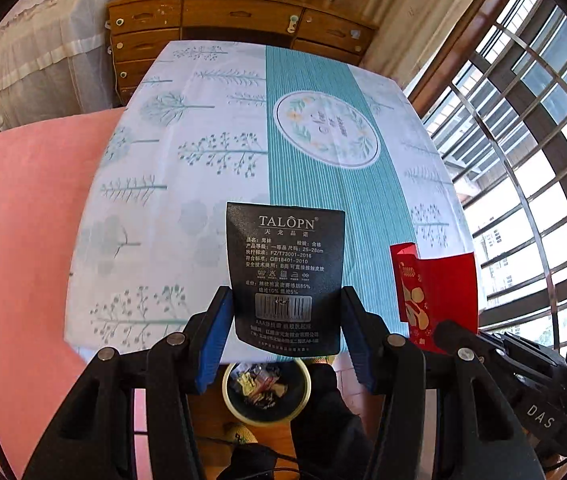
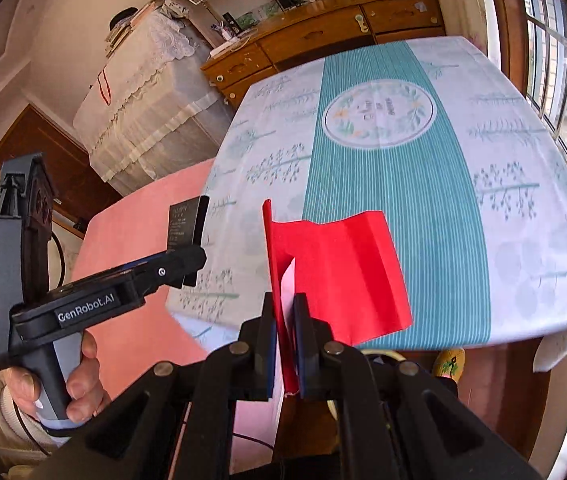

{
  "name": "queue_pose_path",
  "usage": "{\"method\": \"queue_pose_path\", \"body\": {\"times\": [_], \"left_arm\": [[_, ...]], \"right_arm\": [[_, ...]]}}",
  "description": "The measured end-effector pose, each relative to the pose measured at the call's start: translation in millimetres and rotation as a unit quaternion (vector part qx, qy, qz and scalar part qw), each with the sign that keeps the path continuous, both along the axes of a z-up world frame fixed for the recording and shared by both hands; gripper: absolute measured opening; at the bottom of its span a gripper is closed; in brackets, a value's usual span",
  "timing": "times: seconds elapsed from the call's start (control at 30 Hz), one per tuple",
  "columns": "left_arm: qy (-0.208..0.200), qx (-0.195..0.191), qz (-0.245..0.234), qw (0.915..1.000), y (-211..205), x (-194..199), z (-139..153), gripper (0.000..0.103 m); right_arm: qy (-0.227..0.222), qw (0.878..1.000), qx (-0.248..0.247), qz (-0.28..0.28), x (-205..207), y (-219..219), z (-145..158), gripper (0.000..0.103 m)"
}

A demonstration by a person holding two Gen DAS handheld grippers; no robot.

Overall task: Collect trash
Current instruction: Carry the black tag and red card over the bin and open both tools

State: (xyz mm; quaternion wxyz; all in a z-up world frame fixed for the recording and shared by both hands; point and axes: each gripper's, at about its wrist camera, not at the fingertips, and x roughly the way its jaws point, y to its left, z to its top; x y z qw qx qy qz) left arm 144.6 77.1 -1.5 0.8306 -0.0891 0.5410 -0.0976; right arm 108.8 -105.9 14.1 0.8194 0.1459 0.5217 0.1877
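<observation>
My left gripper (image 1: pixel 285 332) is shut on a black TALOPN packaging card (image 1: pixel 285 272), held flat between the blue pads above a round bin (image 1: pixel 266 392) with a yellow rim that holds several wrappers. The left gripper also shows in the right wrist view (image 2: pixel 187 256) with the black card (image 2: pixel 185 224). My right gripper (image 2: pixel 285 344) is shut on a red envelope (image 2: pixel 343 272), held upright over the near table edge. The red envelope also shows in the left wrist view (image 1: pixel 435 292), to the right of the black card.
The table (image 1: pixel 187 160) has a white and teal tree-print cloth. A pink chair (image 1: pixel 23 220) stands at its left. A wooden dresser (image 1: pixel 239 20) is behind it. A barred window (image 1: pixel 531 152) runs along the right. A yellow slipper (image 2: pixel 449 364) lies on the floor.
</observation>
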Motion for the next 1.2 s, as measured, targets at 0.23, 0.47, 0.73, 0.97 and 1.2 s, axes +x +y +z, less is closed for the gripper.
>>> {"method": "queue_pose_path", "body": {"times": [0.23, 0.47, 0.73, 0.97, 1.2], "left_arm": [[0.019, 0.003, -0.020, 0.9996, 5, -62, -27, 0.052], [0.068, -0.010, -0.015, 0.9975, -8, -100, -96, 0.052], [0.115, -0.002, -0.001, 0.9933, -24, -120, -230, 0.054], [0.144, 0.006, 0.019, 0.9894, -31, -118, -353, 0.055], [0.156, 0.034, -0.002, 0.9872, -39, -110, -433, 0.056]], "right_arm": [[0.061, 0.998, -0.015, 0.031, -60, 15, -27, 0.007], [0.119, 0.993, -0.004, 0.016, -88, 8, -92, 0.008], [0.143, 0.989, 0.017, -0.017, -86, -13, -225, 0.008], [0.186, 0.981, 0.043, -0.040, -83, -23, -356, 0.008], [0.210, 0.976, 0.024, -0.057, -86, -25, -446, 0.011]]}}
